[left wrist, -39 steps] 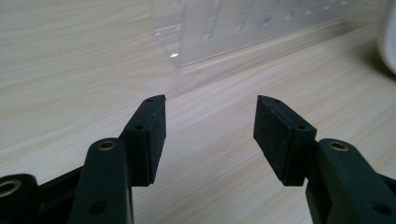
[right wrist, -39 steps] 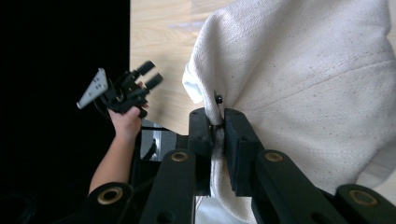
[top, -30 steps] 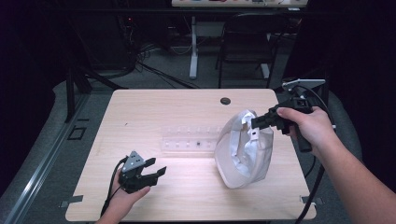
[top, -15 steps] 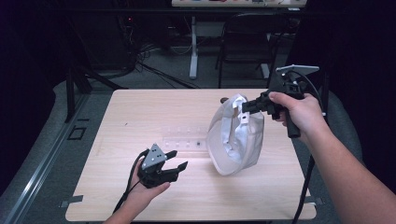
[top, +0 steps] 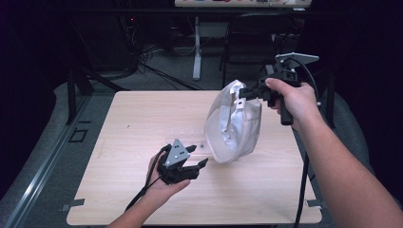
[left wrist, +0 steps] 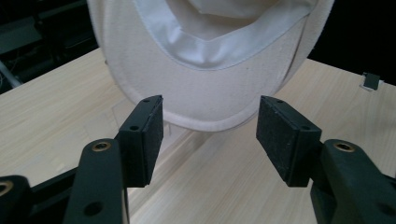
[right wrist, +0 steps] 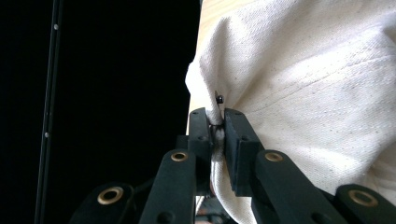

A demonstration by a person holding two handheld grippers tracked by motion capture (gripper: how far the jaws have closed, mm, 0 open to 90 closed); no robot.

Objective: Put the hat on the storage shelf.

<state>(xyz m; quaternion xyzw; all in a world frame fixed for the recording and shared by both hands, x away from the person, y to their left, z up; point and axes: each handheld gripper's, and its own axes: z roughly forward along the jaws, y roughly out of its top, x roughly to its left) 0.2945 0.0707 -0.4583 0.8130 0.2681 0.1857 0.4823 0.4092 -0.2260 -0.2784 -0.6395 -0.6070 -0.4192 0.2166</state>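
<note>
A cream cloth cap (top: 233, 128) hangs above the right half of the wooden table (top: 142, 118), its lower edge just over the tabletop. My right gripper (top: 243, 92) is shut on a fold at the cap's upper rim; in the right gripper view its pads (right wrist: 233, 140) pinch the cloth (right wrist: 317, 84). My left gripper (top: 197, 156) sits low at the front centre, pointing at the cap. Its jaws have just been opening and stand open with nothing between them; in the left gripper view (left wrist: 210, 135) the cap's brim (left wrist: 210, 98) hangs just beyond the fingertips.
A faint clear plastic strip (top: 190, 135) lies on the table left of the cap. A dark chair (top: 256, 38) and a desk leg (top: 196, 47) stand behind the table. Cables trail from both grippers off the front edge.
My right hand has lifted the cap higher and farther back. My left gripper has moved right and up toward the cap's lower edge.
</note>
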